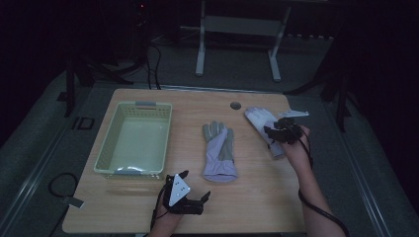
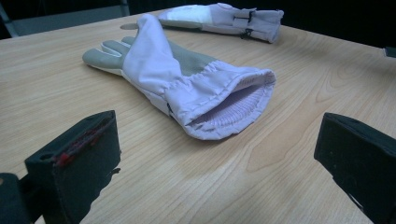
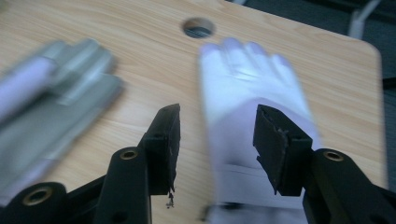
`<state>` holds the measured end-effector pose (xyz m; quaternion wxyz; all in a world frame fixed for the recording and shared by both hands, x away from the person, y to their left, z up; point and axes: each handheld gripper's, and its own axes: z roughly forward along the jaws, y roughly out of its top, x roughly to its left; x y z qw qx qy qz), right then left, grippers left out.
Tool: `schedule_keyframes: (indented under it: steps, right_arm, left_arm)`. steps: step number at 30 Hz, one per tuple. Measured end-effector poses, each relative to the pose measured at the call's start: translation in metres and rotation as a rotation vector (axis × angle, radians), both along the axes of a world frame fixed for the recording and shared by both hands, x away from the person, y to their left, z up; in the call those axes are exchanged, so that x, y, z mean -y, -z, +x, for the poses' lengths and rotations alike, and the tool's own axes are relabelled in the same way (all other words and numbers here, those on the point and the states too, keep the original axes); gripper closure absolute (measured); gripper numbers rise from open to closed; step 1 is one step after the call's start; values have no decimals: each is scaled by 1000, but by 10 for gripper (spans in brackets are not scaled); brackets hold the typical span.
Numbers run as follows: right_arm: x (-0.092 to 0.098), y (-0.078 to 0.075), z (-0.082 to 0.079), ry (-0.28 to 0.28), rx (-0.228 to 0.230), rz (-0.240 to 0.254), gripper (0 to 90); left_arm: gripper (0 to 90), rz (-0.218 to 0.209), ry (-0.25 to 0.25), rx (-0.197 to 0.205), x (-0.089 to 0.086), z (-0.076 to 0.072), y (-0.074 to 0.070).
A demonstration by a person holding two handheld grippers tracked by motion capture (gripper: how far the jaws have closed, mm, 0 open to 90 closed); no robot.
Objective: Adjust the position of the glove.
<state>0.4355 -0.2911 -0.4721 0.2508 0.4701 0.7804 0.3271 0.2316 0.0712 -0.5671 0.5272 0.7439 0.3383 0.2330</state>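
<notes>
A lavender and grey glove point(image 1: 219, 150) lies flat mid-table, cuff toward me; its open cuff faces the left gripper view point(image 2: 187, 70). A second, whiter glove point(image 1: 259, 118) lies at the right, fingers pointing away. My right gripper point(image 1: 274, 131) hovers over this glove's wrist end. Its jaws stand open on either side of the white glove point(image 3: 247, 79), gripping nothing, and the view is blurred. My left gripper point(image 1: 196, 185) rests near the front edge just left of the first glove's cuff, jaws wide open point(image 2: 219, 168) and empty.
A pale green plastic basket point(image 1: 106, 148) sits empty on the left half of the wooden table point(image 1: 257, 197). A round cable hole point(image 1: 235, 105) lies near the far edge. Dark floor and a metal stand are beyond the table.
</notes>
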Motion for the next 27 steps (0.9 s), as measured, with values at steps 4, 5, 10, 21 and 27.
schedule_keyframes:
  steps: [4,5,10,21,27]
  right_arm:
    - [15,2,7,30,-4,-4,521]
    - [23,3,11,36,-10,-13,524]
    - [33,5,22,43,-30,-12,520]
    - [33,24,50,14,-97,-22,461]
    - [31,37,63,9,-121,-40,432]
  left_arm:
    - [2,1,0,-1,0,0,0]
    - [2,-1,-1,-3,0,0,0]
    - [2,0,-2,-2,0,0,0]
    - [2,-3,-2,-7,0,0,0]
    - [2,-5,-9,-5,0,0,0]
